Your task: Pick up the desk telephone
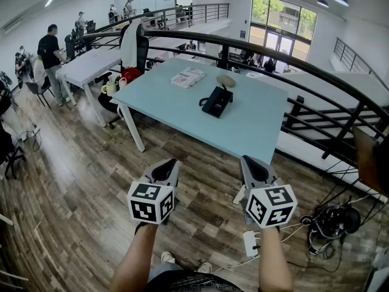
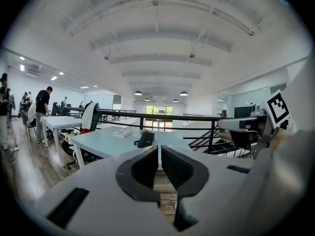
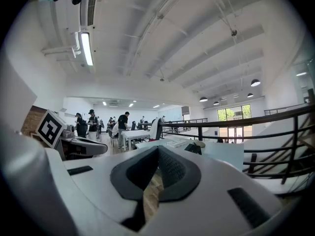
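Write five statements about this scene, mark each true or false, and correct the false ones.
1. The telephone sits on the light blue table. True.
2. The left gripper holds the telephone. False: its jaws are shut on nothing, and it is over the floor, short of the table.
3. The right gripper is shut and empty. True.
4. In the head view, the papers lie right of the telephone. False: they lie to its left, farther back on the table.
5. The floor is carpeted. False: it is wood planking.
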Available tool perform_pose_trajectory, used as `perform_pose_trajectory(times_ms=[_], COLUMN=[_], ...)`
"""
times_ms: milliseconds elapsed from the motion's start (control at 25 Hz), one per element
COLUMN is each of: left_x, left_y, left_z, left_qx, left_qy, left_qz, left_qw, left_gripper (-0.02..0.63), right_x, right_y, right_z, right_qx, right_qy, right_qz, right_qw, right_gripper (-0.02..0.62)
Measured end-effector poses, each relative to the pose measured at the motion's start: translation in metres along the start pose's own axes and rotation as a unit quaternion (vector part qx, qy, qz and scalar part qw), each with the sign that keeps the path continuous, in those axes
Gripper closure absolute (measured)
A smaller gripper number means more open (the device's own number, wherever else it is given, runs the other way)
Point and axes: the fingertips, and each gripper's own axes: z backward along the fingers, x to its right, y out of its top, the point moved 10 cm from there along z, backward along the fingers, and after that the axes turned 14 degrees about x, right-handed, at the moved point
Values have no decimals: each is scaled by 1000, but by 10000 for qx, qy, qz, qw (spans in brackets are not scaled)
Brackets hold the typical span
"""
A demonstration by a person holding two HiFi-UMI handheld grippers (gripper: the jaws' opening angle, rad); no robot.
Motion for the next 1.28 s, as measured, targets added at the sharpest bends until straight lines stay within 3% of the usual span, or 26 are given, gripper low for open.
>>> perform_pose_trajectory(times_ms=[720,1000,1280], left_x=[-7,-44,-111], left_y=[-9,-15,-18], left_z=[-49,-105,-179], left_qx=[126,63,-147], left_qy=[-215,-543,-956], left_qz=[286,387,641], left_qw=[9993,9978,9932], left_gripper=[578,565,535], right_x=[26,40,46], right_y=[-20,-35,-51], right_z=[-36,-89,-164], right_qx=[-14,-104,-349], right_qy=[214,-37,-448], right_qz=[-134,-126,-201], right_qw=[9997,9999,9982], right_gripper=[592,591,554])
